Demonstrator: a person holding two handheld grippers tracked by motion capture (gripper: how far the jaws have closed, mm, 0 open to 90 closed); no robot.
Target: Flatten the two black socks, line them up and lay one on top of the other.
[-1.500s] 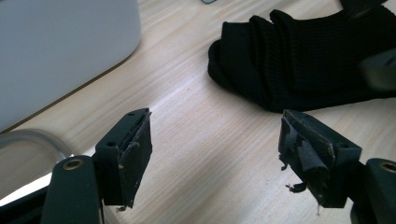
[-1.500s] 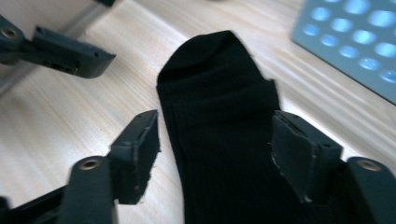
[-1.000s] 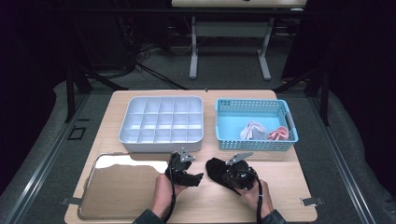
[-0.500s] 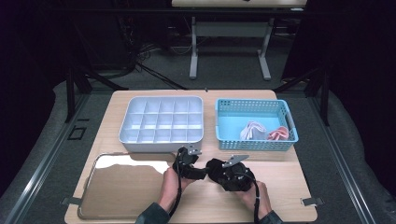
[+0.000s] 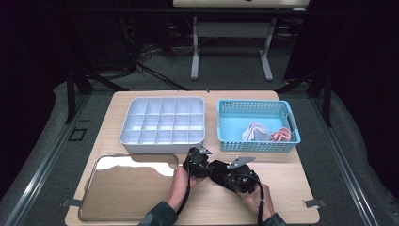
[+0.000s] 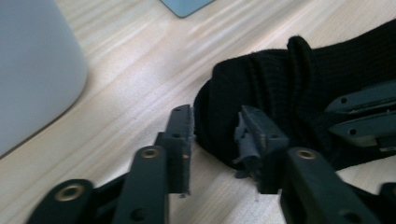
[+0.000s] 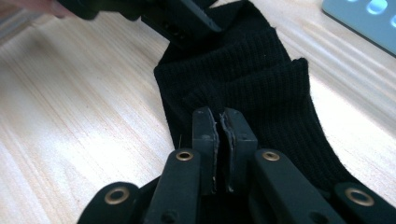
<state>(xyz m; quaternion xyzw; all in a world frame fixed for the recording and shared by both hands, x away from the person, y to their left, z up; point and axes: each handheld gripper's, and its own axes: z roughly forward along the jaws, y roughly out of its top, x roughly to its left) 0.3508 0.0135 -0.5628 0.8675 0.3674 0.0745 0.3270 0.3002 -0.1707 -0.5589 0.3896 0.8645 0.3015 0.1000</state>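
Landmark: the black sock [image 5: 220,170], lying on the tabletop [image 5: 287,176] just in front of the white divided tray [image 5: 162,123] and the blue basket [image 5: 256,123].

What changed: a second ago your left gripper [image 5: 196,162] sat off to the sock's left, near the mirror-like metal tray [image 5: 127,186]. It has now slid across to the sock's left end. Its jaws have just been closing, and in the left gripper view the sock's folded edge [image 6: 243,107] sits between them. The right-hand pad looks pressed into the fabric, but the left-hand pad seems to stand just clear of it, so call it closing around the sock, not yet clamped.

Your right gripper [image 5: 237,175] hasn't shifted; it's at the sock's right end. Its jaws flicked wider and have just been closing again; in the right gripper view [image 7: 218,140] the pads meet tight on a pinch of the ribbed knit [image 7: 243,79]. That's a firm hold on the sock.

Meaning: you're likely about to have both ends held, which looks like setup for folding or lifting it. Finish the left pinch before pulling, or that end may slip out.

Pale and pink cloth items [image 5: 268,133] lie in the basket, beyond the sock. Divided tray compartments look empty.
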